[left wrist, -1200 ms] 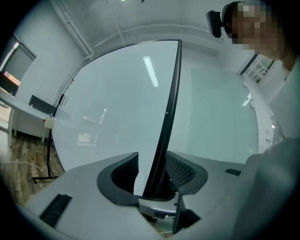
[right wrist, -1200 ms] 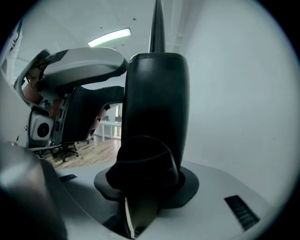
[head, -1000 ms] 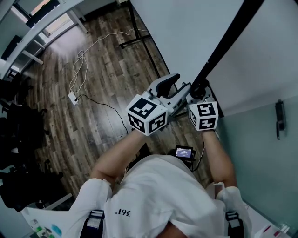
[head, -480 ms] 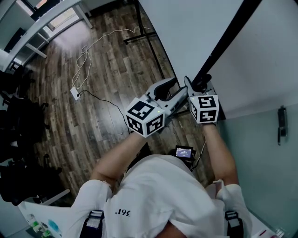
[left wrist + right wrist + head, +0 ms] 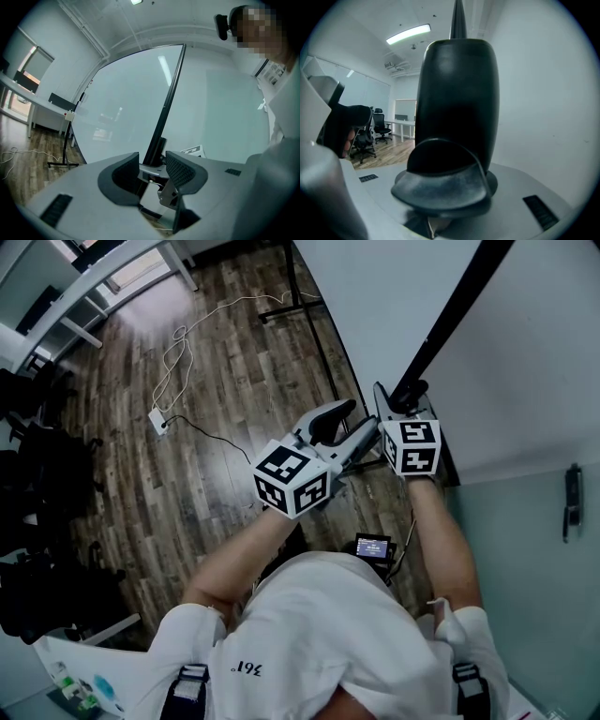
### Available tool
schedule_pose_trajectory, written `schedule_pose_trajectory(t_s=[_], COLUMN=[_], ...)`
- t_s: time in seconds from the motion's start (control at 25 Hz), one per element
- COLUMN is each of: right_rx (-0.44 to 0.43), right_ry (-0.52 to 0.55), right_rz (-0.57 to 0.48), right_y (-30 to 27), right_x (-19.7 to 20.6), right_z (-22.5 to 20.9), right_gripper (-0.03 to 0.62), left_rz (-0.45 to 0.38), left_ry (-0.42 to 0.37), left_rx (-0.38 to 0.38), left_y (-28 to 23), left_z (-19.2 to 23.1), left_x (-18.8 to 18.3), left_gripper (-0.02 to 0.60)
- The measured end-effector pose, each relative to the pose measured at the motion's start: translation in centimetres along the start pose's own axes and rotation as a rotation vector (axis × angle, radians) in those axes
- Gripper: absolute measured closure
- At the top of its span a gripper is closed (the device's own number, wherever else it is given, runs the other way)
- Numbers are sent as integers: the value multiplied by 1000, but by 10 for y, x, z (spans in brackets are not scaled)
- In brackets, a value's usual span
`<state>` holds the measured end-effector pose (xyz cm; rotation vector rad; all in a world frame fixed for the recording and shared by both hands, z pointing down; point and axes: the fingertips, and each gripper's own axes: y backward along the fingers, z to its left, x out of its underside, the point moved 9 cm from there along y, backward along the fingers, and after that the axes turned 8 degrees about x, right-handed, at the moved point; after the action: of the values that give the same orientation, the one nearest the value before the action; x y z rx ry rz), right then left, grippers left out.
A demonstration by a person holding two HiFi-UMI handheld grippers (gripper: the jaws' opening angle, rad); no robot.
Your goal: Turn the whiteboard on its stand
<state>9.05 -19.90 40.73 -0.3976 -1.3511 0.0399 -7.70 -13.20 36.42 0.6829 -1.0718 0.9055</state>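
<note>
The whiteboard (image 5: 375, 296) filled the space ahead of both claws, its black frame edge (image 5: 164, 103) running up just beyond the left gripper (image 5: 152, 163). That claw's jaws stood apart with nothing between the pads. The right gripper (image 5: 394, 405), just beside the left one, was closing its jaws around the black knob (image 5: 457, 103) on that edge; pad contact unclear

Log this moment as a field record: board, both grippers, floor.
whiteboard: seen edge-on in the head view, black frame edge toward the person
left gripper: jaws apart, gripping nothing, aimed at that edge
right gripper: jaws closing round a black rounded part on the edge; grip unclear
floor: wood, with a white cable and power strip
</note>
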Motion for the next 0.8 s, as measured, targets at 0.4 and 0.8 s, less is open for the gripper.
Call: schedule_pose_trajectory(t_s=[0.4, 0.8], right_rx=[-3, 23], right_ry=[-15, -33], right_rz=[4, 7], right_y=[-23, -35], right_x=[-7, 0], right_z=[2, -10], right_gripper=[459, 462], left_rz=[10, 26], left_ry=[-3, 6], left_rx=[-21, -42], left_y=[4, 12], left_z=[3, 11], left_x=[2, 15], left_gripper=[399, 399])
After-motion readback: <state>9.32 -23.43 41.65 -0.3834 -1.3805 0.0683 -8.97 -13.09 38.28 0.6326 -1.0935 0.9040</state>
